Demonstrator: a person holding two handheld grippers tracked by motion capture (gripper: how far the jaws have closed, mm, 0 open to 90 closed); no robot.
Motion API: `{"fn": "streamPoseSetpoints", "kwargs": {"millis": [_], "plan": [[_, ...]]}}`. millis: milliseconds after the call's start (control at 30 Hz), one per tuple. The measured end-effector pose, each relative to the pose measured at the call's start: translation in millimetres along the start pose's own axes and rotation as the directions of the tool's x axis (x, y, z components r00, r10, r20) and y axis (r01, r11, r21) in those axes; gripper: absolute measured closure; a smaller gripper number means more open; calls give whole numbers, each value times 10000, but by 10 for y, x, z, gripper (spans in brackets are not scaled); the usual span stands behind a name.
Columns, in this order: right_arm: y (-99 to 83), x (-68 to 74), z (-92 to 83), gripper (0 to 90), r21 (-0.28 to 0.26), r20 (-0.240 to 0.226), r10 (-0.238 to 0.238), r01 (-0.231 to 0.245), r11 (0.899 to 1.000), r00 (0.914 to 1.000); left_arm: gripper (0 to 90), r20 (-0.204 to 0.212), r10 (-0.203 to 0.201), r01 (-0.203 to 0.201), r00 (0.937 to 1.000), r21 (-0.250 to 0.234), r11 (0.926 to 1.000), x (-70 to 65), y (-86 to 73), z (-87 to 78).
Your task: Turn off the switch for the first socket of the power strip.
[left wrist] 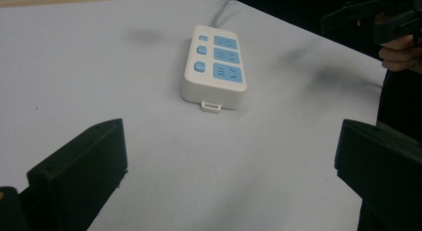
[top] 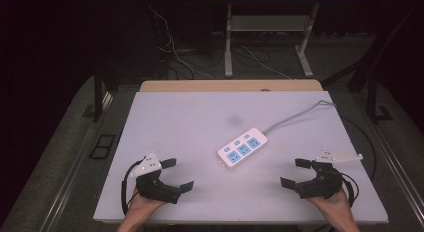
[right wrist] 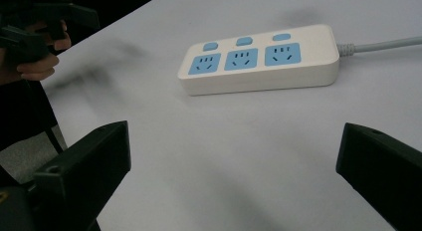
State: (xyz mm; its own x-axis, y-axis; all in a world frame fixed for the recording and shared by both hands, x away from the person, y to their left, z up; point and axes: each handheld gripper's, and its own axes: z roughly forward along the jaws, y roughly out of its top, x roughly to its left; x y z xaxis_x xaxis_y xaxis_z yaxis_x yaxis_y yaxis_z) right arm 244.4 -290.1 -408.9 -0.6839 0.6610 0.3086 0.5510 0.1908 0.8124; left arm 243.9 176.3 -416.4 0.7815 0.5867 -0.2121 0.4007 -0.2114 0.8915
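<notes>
A white power strip (top: 243, 147) with three blue sockets and three blue buttons lies near the middle of the white table (top: 190, 117), its grey cord (top: 295, 117) running to the far right edge. My left gripper (top: 178, 175) is open at the near left, jaws wide apart, pointing toward the strip (left wrist: 214, 66). At the near right my right gripper (top: 296, 172) is open too, facing the strip (right wrist: 259, 61) from the other side. Neither holds anything. Each gripper view shows the other hand and its gripper at the far edge.
A wooden strip (top: 230, 85) borders the table's far edge. Beyond it stand the legs of another table (top: 228, 42) with loose cables (top: 175, 57) on the dark floor. Bare tabletop lies between both grippers and the power strip.
</notes>
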Motion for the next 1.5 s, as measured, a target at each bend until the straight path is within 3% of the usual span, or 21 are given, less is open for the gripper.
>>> {"fn": "streamPoseSetpoints", "kwargs": {"millis": [1133, 1500], "plan": [[-33, -27, -5, 4, 556, -161, 179, -170, 9983, 9997, 0, 112, -10, 9, 9999, 79, 10000, -10, -13, 16], [69, 17, 21, 4, 754, -140, 67, -56, 9971, 9999, 0, 252, -32, 27, 9997, 231, 9997, 3, -21, 34]]}}
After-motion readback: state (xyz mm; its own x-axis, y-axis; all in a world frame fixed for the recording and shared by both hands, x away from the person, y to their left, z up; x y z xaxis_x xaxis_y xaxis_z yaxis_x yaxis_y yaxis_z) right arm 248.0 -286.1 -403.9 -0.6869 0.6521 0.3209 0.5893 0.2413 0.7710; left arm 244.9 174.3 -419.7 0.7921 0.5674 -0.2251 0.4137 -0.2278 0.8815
